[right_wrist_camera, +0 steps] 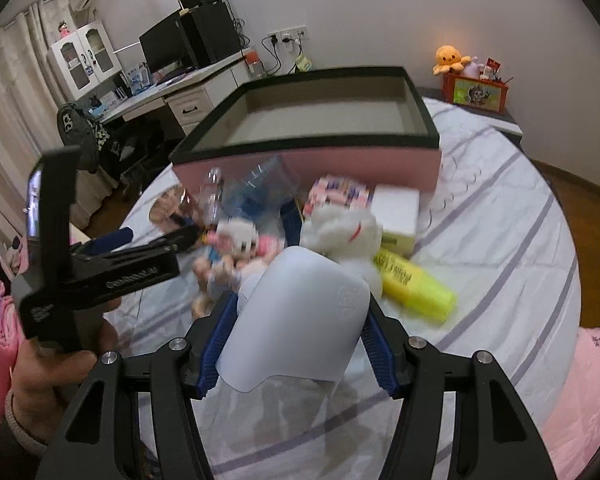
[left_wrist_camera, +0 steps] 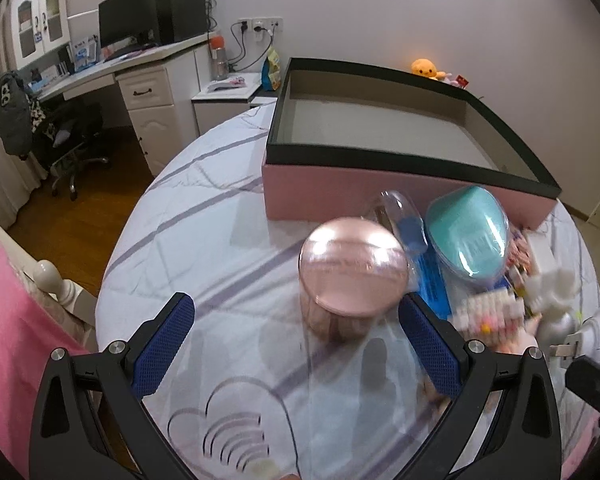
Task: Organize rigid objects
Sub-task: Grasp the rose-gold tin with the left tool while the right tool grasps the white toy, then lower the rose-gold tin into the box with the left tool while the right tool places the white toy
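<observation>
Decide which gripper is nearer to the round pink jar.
Left. The left gripper is open with the pink jar just beyond its fingertips. The right gripper, shut on a pale lilac container, is farther off beside the pile.

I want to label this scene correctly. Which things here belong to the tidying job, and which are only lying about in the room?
Part of the job:
- pink box, open
- white container, clamped in the right gripper
- pink-lidded jar, ahead of the open left gripper
- teal case
- yellow bottle

Just lying about:
- monitor
- office chair
- orange plush
</observation>
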`<state>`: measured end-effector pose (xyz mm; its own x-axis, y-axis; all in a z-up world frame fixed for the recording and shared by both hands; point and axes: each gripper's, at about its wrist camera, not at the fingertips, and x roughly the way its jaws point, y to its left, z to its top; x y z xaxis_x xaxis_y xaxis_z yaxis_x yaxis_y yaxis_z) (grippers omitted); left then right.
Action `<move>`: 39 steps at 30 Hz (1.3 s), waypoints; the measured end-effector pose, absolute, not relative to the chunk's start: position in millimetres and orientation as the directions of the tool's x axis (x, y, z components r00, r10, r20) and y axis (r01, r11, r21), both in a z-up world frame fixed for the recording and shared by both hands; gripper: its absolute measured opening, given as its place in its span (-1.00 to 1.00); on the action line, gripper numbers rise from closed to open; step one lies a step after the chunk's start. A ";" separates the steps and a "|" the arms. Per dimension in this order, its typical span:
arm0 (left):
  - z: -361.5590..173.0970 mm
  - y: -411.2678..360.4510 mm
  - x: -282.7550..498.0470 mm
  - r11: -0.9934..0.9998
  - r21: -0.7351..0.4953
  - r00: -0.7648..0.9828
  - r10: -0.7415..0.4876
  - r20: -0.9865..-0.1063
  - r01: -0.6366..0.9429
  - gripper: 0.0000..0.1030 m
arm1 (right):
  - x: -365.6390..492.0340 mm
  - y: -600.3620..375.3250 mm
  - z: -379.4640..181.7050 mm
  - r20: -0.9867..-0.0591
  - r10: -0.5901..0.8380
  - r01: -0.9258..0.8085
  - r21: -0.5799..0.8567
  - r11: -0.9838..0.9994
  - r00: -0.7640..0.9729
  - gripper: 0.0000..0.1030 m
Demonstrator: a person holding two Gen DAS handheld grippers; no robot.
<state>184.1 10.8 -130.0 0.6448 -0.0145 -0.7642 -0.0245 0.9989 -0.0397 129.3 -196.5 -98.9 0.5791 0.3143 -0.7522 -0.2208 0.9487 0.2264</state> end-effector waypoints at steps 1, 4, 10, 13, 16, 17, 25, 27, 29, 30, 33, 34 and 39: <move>-130.6 9.9 186.5 0.999 -0.039 0.647 -0.014 -0.762 -0.024 0.99 | 132.7 -196.0 -98.2 -0.751 0.314 -0.221 0.226 0.949 0.581 0.18; -134.7 13.5 191.9 0.997 -0.080 0.643 -0.049 -0.764 -0.019 0.89 | 139.8 -196.5 -97.5 -0.747 0.312 -0.220 0.224 0.950 0.588 0.19; -132.8 6.1 184.1 0.988 -0.142 0.639 -0.151 -0.755 0.066 -0.05 | 149.5 -201.7 -94.3 -0.731 0.333 -0.221 0.249 0.943 0.595 0.18; -131.0 2.2 185.0 0.987 -0.146 0.633 -0.159 -0.758 0.074 -0.06 | 151.1 -199.8 -93.7 -0.722 0.347 -0.233 0.257 0.938 0.599 0.18; -123.7 2.9 181.2 0.988 -0.137 0.641 -0.149 -0.753 0.068 -0.06 | 154.0 -203.1 -90.4 -0.713 0.353 -0.239 0.259 0.936 0.606 0.19; -119.9 3.4 178.2 0.989 -0.135 0.646 -0.146 -0.749 0.067 -0.06 | 154.4 -204.1 -88.2 -0.707 0.356 -0.240 0.263 0.934 0.611 0.18; -85.3 5.7 181.6 0.988 -0.127 0.687 -0.149 -0.711 0.082 -0.05 | 175.3 -213.2 -71.1 -0.672 0.349 -0.241 0.253 0.937 0.654 0.19; -73.6 5.1 186.3 0.988 -0.126 0.706 -0.153 -0.692 0.091 -0.05 | 186.8 -215.5 -64.2 -0.659 0.339 -0.239 0.241 0.941 0.672 0.19; -62.8 4.1 192.5 0.987 -0.124 0.724 -0.158 -0.672 0.100 -0.05 | 198.5 -216.2 -58.5 -0.649 0.330 -0.239 0.227 0.944 0.686 0.19; -58.0 3.5 196.2 0.987 -0.124 0.733 -0.161 -0.661 0.105 -0.05 | 207.0 -215.8 -54.7 -0.645 0.323 -0.238 0.217 0.947 0.693 0.19; -46.7 -0.2 211.4 0.986 -0.121 0.752 -0.168 -0.638 0.118 -0.05 | 229.9 -215.3 -50.2 -0.640 0.309 -0.236 0.200 0.951 0.703 0.19; -43.7 -1.4 217.2 0.985 -0.119 0.756 -0.169 -0.633 0.121 -0.05 | 236.2 -215.1 -49.5 -0.640 0.305 -0.235 0.196 0.952 0.705 0.19; -37.7 -7.0 253.3 0.984 -0.124 0.761 -0.180 -0.623 0.131 -0.05 | 272.6 -213.1 -55.5 -0.657 0.291 -0.223 0.188 0.957 0.695 0.19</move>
<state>253.3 -7.0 -37.7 0.7613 -0.1803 -0.6228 0.1312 0.9835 -0.1243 272.6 -213.1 -55.5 0.6951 0.2912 -0.6573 -0.2230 0.9565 0.1880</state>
